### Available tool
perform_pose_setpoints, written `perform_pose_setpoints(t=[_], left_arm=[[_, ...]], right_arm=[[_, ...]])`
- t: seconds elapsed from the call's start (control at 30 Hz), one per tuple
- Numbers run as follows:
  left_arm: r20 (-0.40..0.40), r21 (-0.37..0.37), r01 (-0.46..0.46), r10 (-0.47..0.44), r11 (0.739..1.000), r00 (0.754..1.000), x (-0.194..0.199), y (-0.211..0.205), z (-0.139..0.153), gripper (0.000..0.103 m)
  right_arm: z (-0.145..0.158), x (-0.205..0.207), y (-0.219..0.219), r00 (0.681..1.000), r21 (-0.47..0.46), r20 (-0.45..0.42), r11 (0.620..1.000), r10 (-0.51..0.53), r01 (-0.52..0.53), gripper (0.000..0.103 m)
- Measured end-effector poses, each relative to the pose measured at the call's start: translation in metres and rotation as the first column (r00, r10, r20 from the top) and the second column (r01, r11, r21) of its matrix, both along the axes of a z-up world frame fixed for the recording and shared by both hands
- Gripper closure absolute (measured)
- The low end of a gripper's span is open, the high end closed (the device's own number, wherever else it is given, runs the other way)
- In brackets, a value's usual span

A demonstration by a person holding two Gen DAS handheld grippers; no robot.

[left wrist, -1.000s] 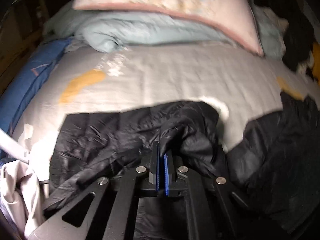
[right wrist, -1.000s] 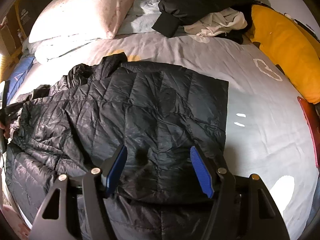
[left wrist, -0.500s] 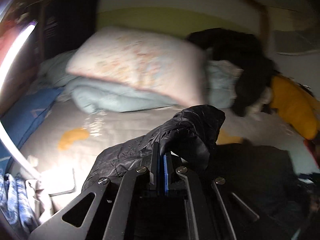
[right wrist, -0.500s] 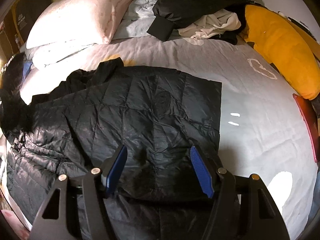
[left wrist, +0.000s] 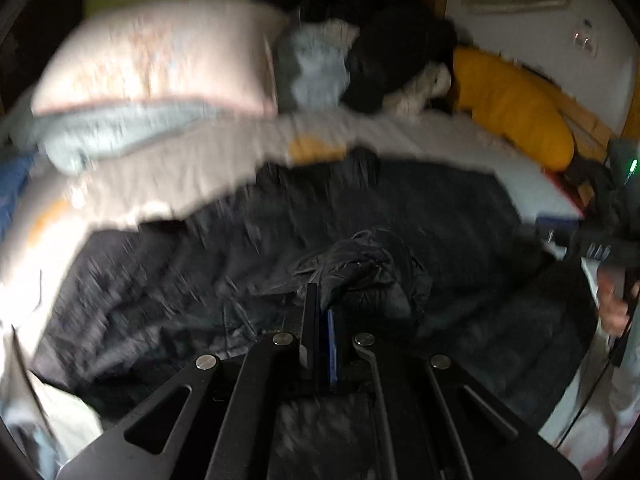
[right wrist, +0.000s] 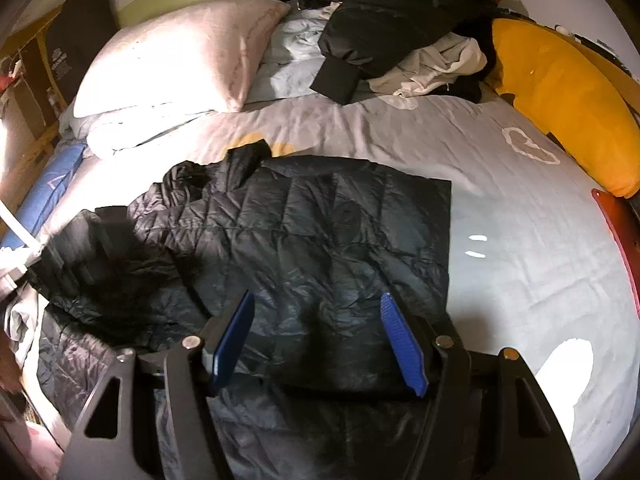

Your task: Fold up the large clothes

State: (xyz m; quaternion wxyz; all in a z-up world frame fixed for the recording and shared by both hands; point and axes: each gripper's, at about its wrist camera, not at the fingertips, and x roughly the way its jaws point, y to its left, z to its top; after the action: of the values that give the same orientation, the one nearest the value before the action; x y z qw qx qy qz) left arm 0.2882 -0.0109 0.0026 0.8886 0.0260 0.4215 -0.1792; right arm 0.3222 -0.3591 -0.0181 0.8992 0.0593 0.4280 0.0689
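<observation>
The bed [right wrist: 520, 216] with its grey cover fills both views, and your black quilted jacket [right wrist: 304, 240] lies spread across the near half of it, its far and right edges already squared, the hood and left side bunched. A pale pillow [right wrist: 180, 52], a heap of other clothes [right wrist: 400, 20] and a yellow bolster [right wrist: 560, 92] sit along the head and right side, well apart from the jacket.

You are in the sleeve fold, by my reading. Your left gripper [left wrist: 320, 312] is clamped tight on a bunch of the black fabric, most likely the left sleeve [left wrist: 360, 268], and carries it above the jacket's body; the left view is smeared, so that hand is plainly travelling. Your right gripper [right wrist: 316, 340] hangs over the jacket's near part with its jaws standing apart and nothing between them, the blue pads clear of the cloth.

The next move calls for laying that sleeve flat across the jacket's back, straight and inside the outline, before you let go. Lower it rather than drop it; the slippery shell will likely slide. Your right gripper could press the body down near the shoulder so the panel does not drag along.
</observation>
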Motion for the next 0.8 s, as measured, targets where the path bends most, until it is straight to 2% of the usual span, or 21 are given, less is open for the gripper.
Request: perform_pose_setpoints(t=[0.1, 0.13, 0.17, 0.2, 0.23, 0.27, 0.4, 0.47, 0.53, 0.63, 0.67, 0.7, 0.77, 0.8], left_arm=[[-0.046, 0.001, 0.006, -0.006, 1.0, 0.999, -0.007, -0.006, -0.012, 0.099], [-0.051, 0.009, 0.002, -0.001, 1.0, 0.999, -0.01, -0.008, -0.014, 0.091], [-0.06, 0.011, -0.001, 0.002, 1.0, 0.998, -0.014, -0.01, -0.014, 0.076], [-0.07, -0.001, 0.001, -0.001, 1.0, 0.998, -0.019, -0.011, -0.013, 0.066], [-0.068, -0.016, 0.004, -0.005, 1.0, 0.998, -0.024, -0.008, -0.012, 0.049], [-0.06, -0.028, 0.002, -0.003, 1.0, 0.998, -0.03, -0.007, -0.009, 0.041], [0.001, -0.025, -0.01, 0.01, 1.0, 1.0, -0.044, 0.002, 0.013, 0.036], [0.046, -0.017, -0.038, 0.039, 0.999, 0.998, -0.046, 0.01, 0.025, 0.027], [0.085, -0.013, -0.073, 0.073, 0.997, 0.994, -0.046, 0.021, 0.035, 0.026], [0.1, -0.047, -0.101, 0.106, 0.994, 0.989, -0.043, 0.037, 0.045, 0.024], [0.105, -0.055, -0.109, 0.115, 0.993, 0.988, -0.044, 0.041, 0.047, 0.023], [0.108, -0.05, -0.106, 0.111, 0.993, 0.988, -0.044, 0.042, 0.047, 0.023], [0.117, -0.025, -0.091, 0.093, 0.996, 0.989, -0.047, 0.038, 0.047, 0.023], [0.125, -0.016, -0.086, 0.088, 0.996, 0.988, -0.049, 0.037, 0.047, 0.023]], right_arm=[[0.0, -0.004, 0.008, 0.999, 0.043, 0.011, 0.998, 0.046, -0.046, 0.04], [-0.001, -0.006, 0.012, 0.998, 0.062, 0.02, 0.996, 0.062, -0.063, 0.039], [-0.003, -0.006, 0.016, 0.997, 0.076, 0.02, 0.994, 0.078, -0.08, 0.037], [-0.008, -0.006, 0.025, 0.994, 0.092, 0.006, 0.989, 0.112, -0.112, 0.037], [-0.011, -0.007, 0.031, 0.991, 0.102, -0.001, 0.986, 0.132, -0.131, 0.037], [-0.012, -0.007, 0.036, 0.989, 0.108, -0.003, 0.984, 0.146, -0.145, 0.037], [-0.014, -0.014, 0.056, 0.979, 0.089, 0.022, 0.975, 0.201, -0.202, 0.037], [-0.015, -0.016, 0.064, 0.972, 0.097, 0.03, 0.968, 0.232, -0.233, 0.037], [-0.016, -0.016, 0.072, 0.968, 0.125, 0.009, 0.96, 0.252, -0.251, 0.037], [-0.023, -0.009, 0.083, 0.961, 0.235, -0.06, 0.939, 0.272, -0.251, 0.037], [-0.028, -0.005, 0.087, 0.957, 0.253, -0.107, 0.939, 0.268, -0.234, 0.037], [-0.038, 0.0, 0.09, 0.948, 0.293, -0.185, 0.936, 0.258, -0.197, 0.037], [-0.048, 0.004, 0.091, 0.938, 0.397, -0.223, 0.903, 0.267, -0.163, 0.037], [-0.053, 0.006, 0.093, 0.931, 0.415, -0.245, 0.898, 0.269, -0.149, 0.037]])
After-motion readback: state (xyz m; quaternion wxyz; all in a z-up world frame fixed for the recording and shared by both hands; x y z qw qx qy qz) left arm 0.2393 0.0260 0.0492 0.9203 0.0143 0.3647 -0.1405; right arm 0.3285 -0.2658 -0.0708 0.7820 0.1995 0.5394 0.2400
